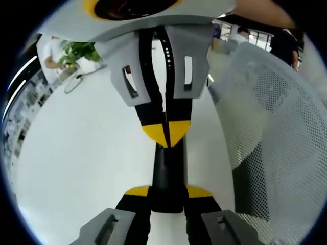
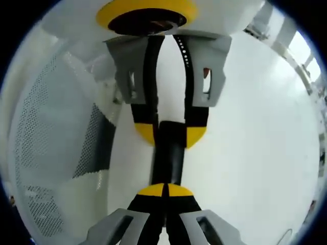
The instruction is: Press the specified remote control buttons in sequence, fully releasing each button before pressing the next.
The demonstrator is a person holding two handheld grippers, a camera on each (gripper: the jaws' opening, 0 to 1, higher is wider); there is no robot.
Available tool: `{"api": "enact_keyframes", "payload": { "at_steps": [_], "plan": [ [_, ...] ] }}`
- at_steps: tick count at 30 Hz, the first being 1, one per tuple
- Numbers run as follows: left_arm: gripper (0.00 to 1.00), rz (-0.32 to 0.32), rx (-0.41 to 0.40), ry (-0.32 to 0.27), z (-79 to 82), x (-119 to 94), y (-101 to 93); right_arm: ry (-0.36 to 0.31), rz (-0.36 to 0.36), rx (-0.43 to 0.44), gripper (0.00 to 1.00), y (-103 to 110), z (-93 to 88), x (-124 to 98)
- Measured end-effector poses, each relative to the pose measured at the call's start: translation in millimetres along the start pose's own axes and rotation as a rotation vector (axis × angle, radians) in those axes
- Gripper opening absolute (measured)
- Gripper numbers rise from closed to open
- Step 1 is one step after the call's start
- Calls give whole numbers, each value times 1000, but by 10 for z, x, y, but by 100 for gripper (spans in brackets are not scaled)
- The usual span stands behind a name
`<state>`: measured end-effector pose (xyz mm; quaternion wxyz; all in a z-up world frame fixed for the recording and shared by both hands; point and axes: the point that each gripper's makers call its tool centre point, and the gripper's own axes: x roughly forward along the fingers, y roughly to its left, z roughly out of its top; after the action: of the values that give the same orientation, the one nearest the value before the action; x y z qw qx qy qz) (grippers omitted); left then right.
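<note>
A slim black remote control (image 1: 168, 171) lies lengthwise between the yellow-tipped jaws of my left gripper (image 1: 168, 192), which is shut on its sides above a white table (image 1: 76, 163). My right gripper (image 1: 166, 130) comes in from the top of the left gripper view, shut, with its joined yellow tips against the remote's far end. In the right gripper view, my right gripper (image 2: 166, 190) has its tips together, touching the near end of the remote (image 2: 171, 153). The left gripper (image 2: 171, 133) faces it and clamps the remote. The remote's buttons cannot be made out.
A white mesh chair back (image 1: 276, 127) stands close on one side, and shows again in the right gripper view (image 2: 51, 148). A green plant (image 1: 79, 51) and people sit at the table's far edge.
</note>
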<state>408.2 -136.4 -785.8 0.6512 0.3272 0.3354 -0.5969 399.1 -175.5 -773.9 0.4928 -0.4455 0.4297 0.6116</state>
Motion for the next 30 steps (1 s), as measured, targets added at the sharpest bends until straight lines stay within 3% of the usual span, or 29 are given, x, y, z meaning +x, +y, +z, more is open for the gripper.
{"api": "enact_keyframes", "payload": {
  "at_steps": [17,30],
  "plan": [
    [23,3,1,1,11,-9,-4,-34,-21,29,0,-1,-37,-65],
    [23,5,4,5,10,-2,-1,-39,-40,-1,0,87,3,-151]
  ]
}}
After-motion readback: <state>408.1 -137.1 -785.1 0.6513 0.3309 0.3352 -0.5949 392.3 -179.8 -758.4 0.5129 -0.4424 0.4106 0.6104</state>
